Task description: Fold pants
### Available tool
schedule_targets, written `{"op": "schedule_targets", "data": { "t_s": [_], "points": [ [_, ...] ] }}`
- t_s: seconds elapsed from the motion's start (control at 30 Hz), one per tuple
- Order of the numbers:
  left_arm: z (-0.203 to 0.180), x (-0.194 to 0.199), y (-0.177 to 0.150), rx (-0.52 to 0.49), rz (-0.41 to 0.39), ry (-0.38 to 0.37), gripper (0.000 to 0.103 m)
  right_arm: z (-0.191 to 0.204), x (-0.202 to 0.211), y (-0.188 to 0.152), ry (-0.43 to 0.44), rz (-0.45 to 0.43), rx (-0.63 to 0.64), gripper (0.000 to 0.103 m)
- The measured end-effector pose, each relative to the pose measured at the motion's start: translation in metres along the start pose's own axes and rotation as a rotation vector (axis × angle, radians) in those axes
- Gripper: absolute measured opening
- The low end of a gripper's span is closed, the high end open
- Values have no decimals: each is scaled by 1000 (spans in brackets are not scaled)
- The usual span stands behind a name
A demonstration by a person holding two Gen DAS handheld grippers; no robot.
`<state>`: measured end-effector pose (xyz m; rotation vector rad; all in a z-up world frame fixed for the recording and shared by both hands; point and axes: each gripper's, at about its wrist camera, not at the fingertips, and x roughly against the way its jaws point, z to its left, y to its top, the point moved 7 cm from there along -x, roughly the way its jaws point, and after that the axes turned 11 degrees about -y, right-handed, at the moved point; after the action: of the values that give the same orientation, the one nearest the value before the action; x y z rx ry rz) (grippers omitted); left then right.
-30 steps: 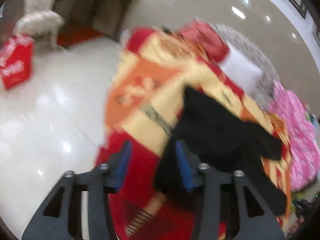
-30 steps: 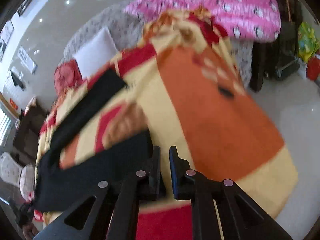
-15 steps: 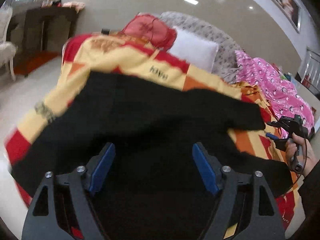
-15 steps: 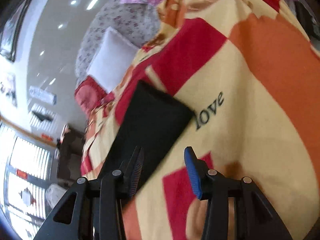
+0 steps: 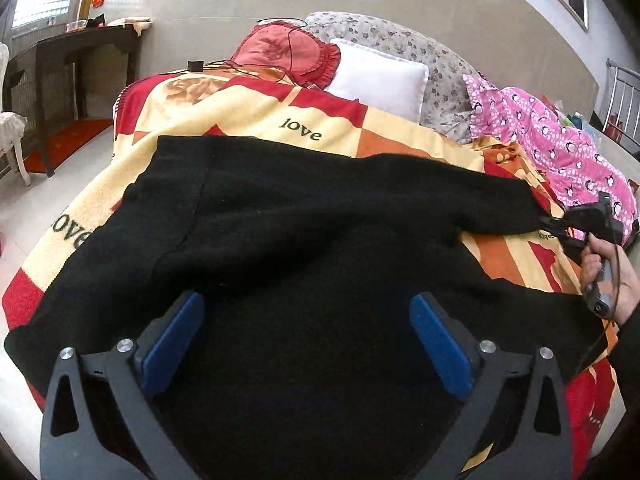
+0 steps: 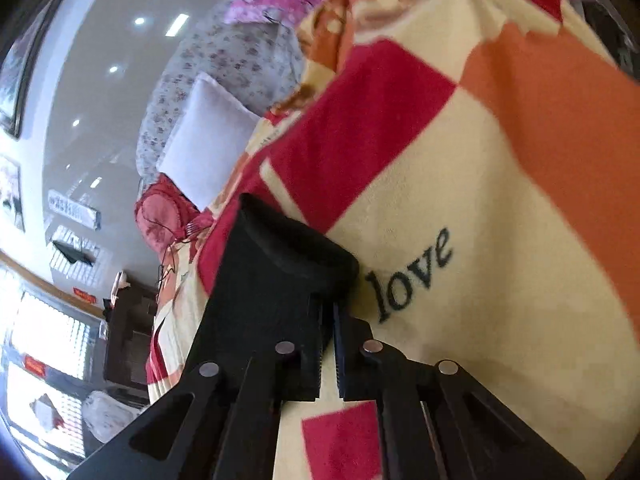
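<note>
Black pants [image 5: 300,220] lie spread on a red, yellow and orange "love" blanket [image 5: 260,116], the waist end nearest the left wrist camera. My left gripper [image 5: 306,304] hovers over that waist end with its jaws opening wide; the cloth lies under and between the blue pads [image 5: 172,340], which do not press on it. One leg stretches right to its hem, where a hand holds my right gripper [image 5: 554,226]. In the right wrist view the right gripper [image 6: 328,308] is shut on the corner of the leg hem [image 6: 276,264], lying on the blanket [image 6: 480,200].
At the bed's head sit a white pillow [image 5: 380,80] and a red frilled cushion [image 5: 288,48] with a cable across it. Pink penguin-print bedding [image 5: 552,140] is heaped at the right. A dark wooden table [image 5: 80,60] stands on the pale floor to the left.
The left gripper swung from the bed's side to above the pants' waist and its jaws spread wide. The right gripper reached the leg hem, opened, then closed on its corner.
</note>
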<state>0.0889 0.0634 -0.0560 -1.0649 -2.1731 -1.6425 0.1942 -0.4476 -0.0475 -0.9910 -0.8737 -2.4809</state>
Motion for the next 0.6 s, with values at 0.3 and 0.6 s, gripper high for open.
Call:
{"op": "schedule_targets", "data": {
  "t_s": [0.3,0.6],
  "points": [
    [2,0,1,-4,0,0,103,-50,86,-32,-100,3,28,3],
    [1,-3,-1,-36,16,27,103,-67,109,-44,-273,-174,174,10]
  ]
}}
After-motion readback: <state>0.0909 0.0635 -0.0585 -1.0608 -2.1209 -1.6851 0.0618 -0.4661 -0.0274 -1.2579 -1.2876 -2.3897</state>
